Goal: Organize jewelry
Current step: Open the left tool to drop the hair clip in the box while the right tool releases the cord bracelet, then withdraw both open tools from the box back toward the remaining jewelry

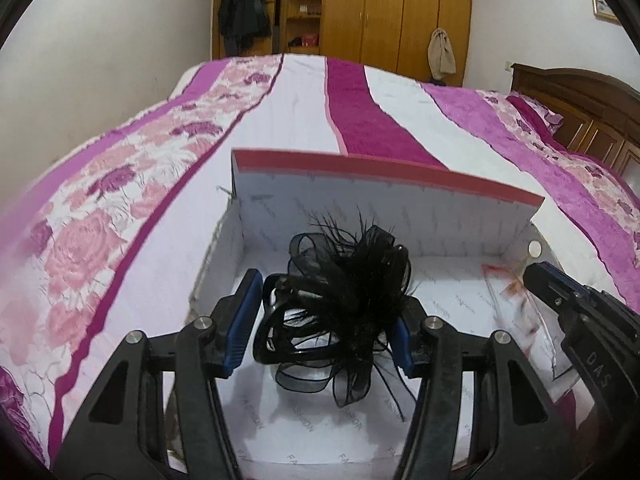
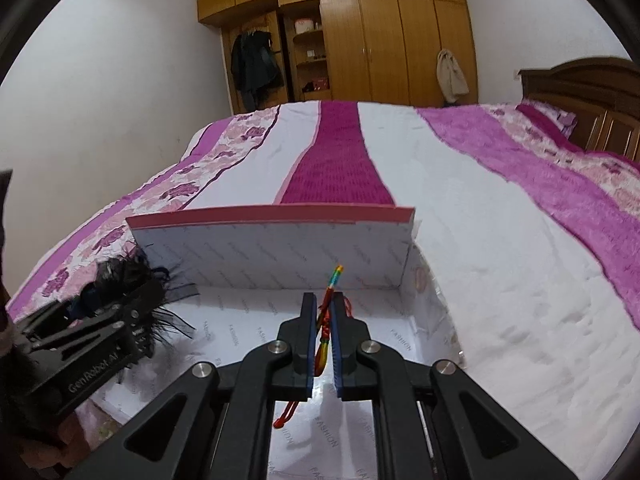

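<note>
A white box (image 1: pixel 448 216) with a pink-edged upright lid sits open on the bed; it also shows in the right wrist view (image 2: pixel 280 248). My left gripper (image 1: pixel 326 316) holds a black feathered hair accessory (image 1: pixel 348 280) between its blue pads, above the box's left part. My right gripper (image 2: pixel 325 312) is shut on a red and rainbow braided cord bracelet (image 2: pixel 326 320) over the box's right part. The right gripper shows in the left wrist view (image 1: pixel 560 292) beside a clear packet (image 1: pixel 520 312). The left gripper with the black accessory shows in the right wrist view (image 2: pixel 120 312).
The box rests on a bed with a pink, purple and white striped floral cover (image 2: pixel 500 208). A wooden headboard (image 2: pixel 592 100) is at the right. A wooden wardrobe (image 2: pixel 380 32) with hanging clothes stands at the far wall.
</note>
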A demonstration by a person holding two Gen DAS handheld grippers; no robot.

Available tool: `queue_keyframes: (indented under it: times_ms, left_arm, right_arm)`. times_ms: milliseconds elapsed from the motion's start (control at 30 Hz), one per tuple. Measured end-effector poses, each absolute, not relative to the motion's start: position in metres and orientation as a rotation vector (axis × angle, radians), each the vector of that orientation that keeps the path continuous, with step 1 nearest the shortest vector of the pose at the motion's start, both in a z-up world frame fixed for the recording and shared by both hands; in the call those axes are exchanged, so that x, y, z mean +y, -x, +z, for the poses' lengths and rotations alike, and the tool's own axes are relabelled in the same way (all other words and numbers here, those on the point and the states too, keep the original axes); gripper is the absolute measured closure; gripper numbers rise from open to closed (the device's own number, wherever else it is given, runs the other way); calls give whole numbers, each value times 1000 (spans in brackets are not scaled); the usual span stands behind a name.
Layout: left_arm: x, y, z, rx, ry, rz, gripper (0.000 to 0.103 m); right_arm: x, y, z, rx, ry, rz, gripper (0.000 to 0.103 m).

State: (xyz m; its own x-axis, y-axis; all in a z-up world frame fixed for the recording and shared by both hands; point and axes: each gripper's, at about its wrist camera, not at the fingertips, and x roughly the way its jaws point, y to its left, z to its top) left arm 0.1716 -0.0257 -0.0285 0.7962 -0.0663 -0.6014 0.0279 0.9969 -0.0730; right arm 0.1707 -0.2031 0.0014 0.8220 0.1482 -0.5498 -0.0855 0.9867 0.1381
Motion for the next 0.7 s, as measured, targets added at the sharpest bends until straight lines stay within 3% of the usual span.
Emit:
queue_keyframes:
  times_ms: [67, 133, 300, 700]
  left_arm:
    - [-27, -171, -29, 660, 65, -54, 45]
    - [-27, -169, -28, 662, 69, -55, 37]
    - [-26, -167, -22, 665, 80, -63, 36]
    - [-21, -142, 3, 605, 67, -72, 36]
  right_arm:
    - [-203, -172, 1, 603, -118, 125, 86]
    - [-203, -171, 0, 611, -131, 132, 70]
    - [-204, -170, 3, 621, -154, 132, 59]
    - [-206, -143, 27, 566, -172, 133, 58]
